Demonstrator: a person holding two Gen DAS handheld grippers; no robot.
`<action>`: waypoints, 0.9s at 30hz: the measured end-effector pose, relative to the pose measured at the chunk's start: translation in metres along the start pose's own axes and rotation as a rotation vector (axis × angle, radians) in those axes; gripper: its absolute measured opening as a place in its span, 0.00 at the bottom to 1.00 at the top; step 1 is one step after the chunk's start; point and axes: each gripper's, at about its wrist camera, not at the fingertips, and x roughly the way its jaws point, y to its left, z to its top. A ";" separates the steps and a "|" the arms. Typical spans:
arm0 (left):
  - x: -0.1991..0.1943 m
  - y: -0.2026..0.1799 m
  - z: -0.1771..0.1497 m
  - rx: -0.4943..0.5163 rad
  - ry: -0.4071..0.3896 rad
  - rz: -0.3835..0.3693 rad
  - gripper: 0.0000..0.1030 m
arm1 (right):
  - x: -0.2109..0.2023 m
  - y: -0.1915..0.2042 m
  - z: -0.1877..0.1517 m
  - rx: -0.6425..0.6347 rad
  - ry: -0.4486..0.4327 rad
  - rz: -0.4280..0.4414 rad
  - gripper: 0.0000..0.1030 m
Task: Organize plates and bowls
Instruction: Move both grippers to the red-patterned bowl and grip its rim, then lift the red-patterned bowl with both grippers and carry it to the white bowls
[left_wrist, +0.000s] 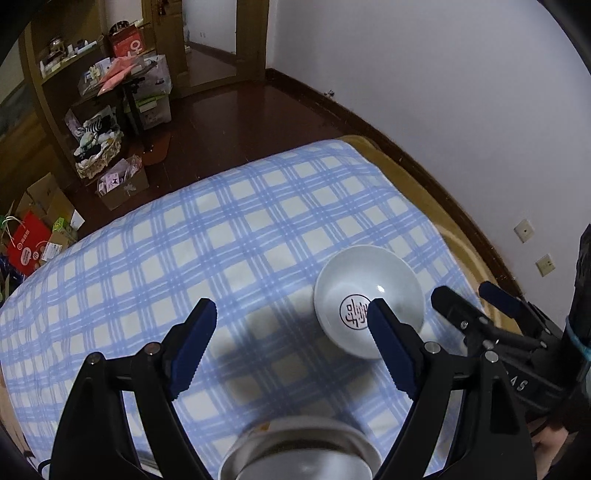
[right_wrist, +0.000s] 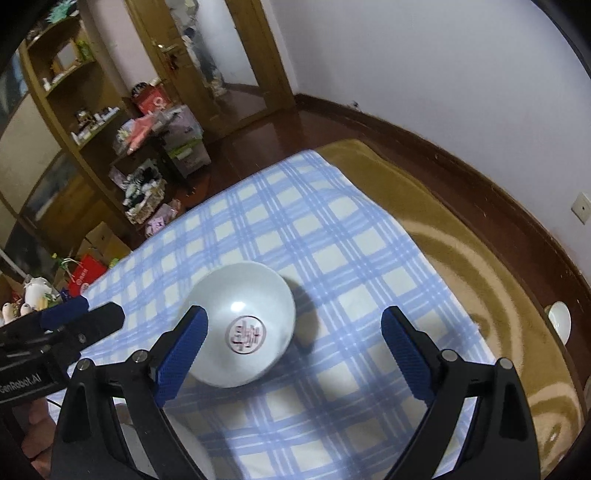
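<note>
Two black two-finger grippers with blue pads were held over a blue-and-white checked cloth (right_wrist: 325, 229). The left gripper (left_wrist: 291, 317) and the right gripper (right_wrist: 295, 325) were both spread wide, grasping nothing. A white ceramic bowl with a round stamped mark (right_wrist: 240, 328) was seen on the cloth at ten o'clock between the right gripper's fingers, at one o'clock from the left.

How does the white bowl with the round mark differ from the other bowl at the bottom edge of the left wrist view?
The white bowl lies fully in view on the checked cloth; the near bowl is cut off by the frame and blurred. The white bowl shows a dark round mark inside; the near bowl shows a dark, brownish inside. Both are round with pale rims.
</note>
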 end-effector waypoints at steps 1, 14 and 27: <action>0.008 -0.001 0.001 0.000 0.014 -0.004 0.80 | 0.005 -0.002 -0.001 0.006 0.010 -0.005 0.96; 0.081 0.004 -0.001 -0.027 0.186 0.004 0.68 | 0.051 -0.014 -0.015 0.041 0.103 0.033 0.55; 0.082 -0.016 -0.010 0.036 0.123 -0.053 0.07 | 0.049 0.012 -0.024 -0.030 0.118 0.046 0.17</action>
